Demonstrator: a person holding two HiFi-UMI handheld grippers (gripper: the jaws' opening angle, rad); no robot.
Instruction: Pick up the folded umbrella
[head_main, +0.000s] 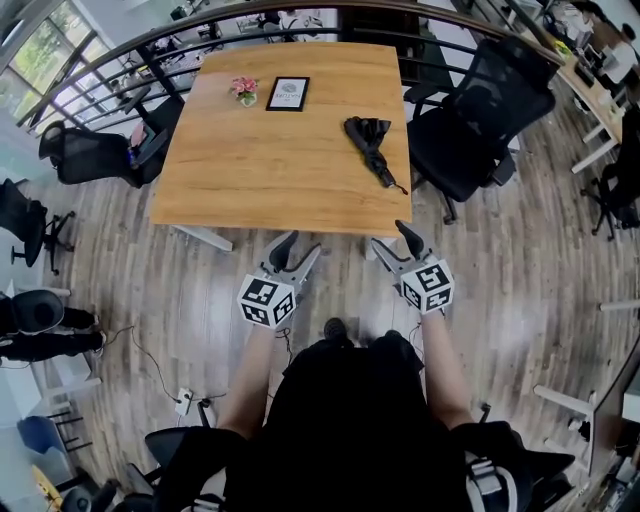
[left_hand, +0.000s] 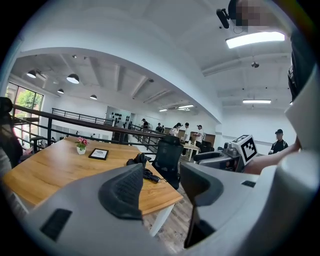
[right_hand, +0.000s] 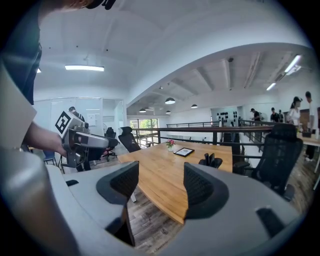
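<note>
Umbrella (head_main: 371, 146): lies near bench's (head_main: 260, 170) 3 o'clock edge; left tongs (head_main: 298, 247) and right tongs (head_main: 390, 236) gape empty, short of bench; likely risk: pinching loose fabric only, or nudging it overboard.

A wooden table (head_main: 260, 160) bears a pot of pink flowers (head_main: 244, 90) just beside a black-framed picture (head_main: 288, 93) (both near the far edge); black office chairs (head_main: 478, 120) flank it
</note>
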